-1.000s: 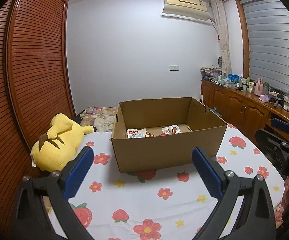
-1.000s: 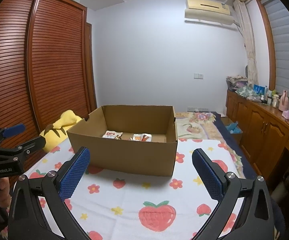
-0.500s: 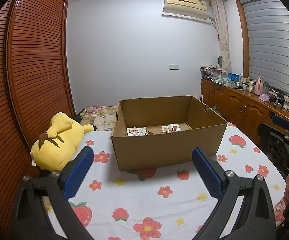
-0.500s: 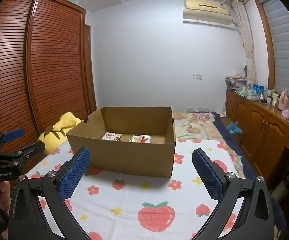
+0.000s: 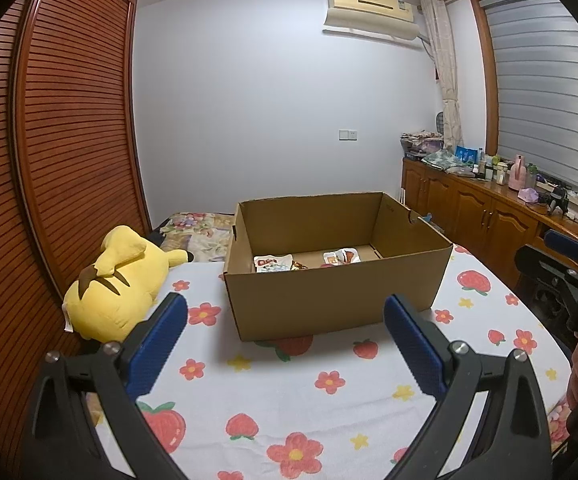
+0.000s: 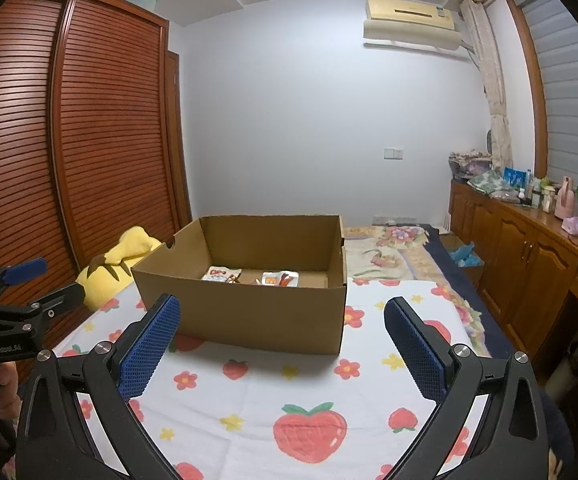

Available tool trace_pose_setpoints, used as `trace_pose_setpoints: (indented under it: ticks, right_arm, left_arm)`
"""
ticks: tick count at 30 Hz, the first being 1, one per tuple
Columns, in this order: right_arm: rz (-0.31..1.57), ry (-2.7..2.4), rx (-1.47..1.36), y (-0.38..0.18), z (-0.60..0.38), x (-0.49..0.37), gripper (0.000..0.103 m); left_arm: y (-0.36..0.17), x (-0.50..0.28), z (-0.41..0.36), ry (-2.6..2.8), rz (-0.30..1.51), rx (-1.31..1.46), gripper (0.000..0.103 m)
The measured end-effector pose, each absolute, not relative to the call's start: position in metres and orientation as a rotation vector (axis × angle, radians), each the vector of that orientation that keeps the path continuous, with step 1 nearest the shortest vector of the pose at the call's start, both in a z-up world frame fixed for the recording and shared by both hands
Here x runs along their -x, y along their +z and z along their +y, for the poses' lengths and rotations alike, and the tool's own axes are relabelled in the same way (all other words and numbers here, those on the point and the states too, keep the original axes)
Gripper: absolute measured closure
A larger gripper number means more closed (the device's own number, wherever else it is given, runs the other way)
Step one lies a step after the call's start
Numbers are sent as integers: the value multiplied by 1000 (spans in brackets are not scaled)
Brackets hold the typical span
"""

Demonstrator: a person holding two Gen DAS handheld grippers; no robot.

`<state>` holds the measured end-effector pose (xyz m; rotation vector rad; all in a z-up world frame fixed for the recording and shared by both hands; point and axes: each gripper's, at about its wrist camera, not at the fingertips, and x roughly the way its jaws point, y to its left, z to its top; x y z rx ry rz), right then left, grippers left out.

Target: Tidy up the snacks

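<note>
Both grippers are hovering over the bed (image 5: 329, 400), short of the box (image 5: 329, 300), with nothing between their pads. The left gripper (image 5: 285, 344) is holding its jaws spread wide and empty, and the right gripper (image 6: 281, 344) is doing the same. The snacks (image 5: 301, 262) are lying on the floor of the box: a white packet (image 6: 221, 273) toward the left, another packet (image 6: 280, 278) toward the right, and something small and brownish between them that is too small to make out. The near wall of the box is hiding whatever lies closer to the camera, so how much is in there is not showing. No snack is showing loose on the bedspread in either view. A yellow plush (image 5: 117, 280) is lying just left of the box and plays no part. As a judgement, this scene is fitting two stages equally: snacks sitting in the box waiting to be sorted or taken out, or snacks already gathered there with the hands drawn clear. Any reach into the box is calling for coming in over the near rim from above, since the packets are lying flat and low.
</note>
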<state>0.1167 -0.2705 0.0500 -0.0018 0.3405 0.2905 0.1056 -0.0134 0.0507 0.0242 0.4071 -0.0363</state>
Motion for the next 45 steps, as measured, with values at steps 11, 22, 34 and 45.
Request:
trace_pose_setpoints:
  ticks: [11,22,34,45]
  right_arm:
    - [337,289,2,51,-271,-117,0]
    - [328,284,2,53,-272,-116,0]
    - [327,282,5,53,-271,-115,0]
    - [326,282,5,53,-272,-115,0]
  left_arm:
    - [51,-103,-14,-35,401,-25,3]
    - [52,-102,-16,-32,396,-36,3]
    - [52,-101,-16,-35,393,-33,3]
    - [53,-100,-17,-38,391,-30,3]
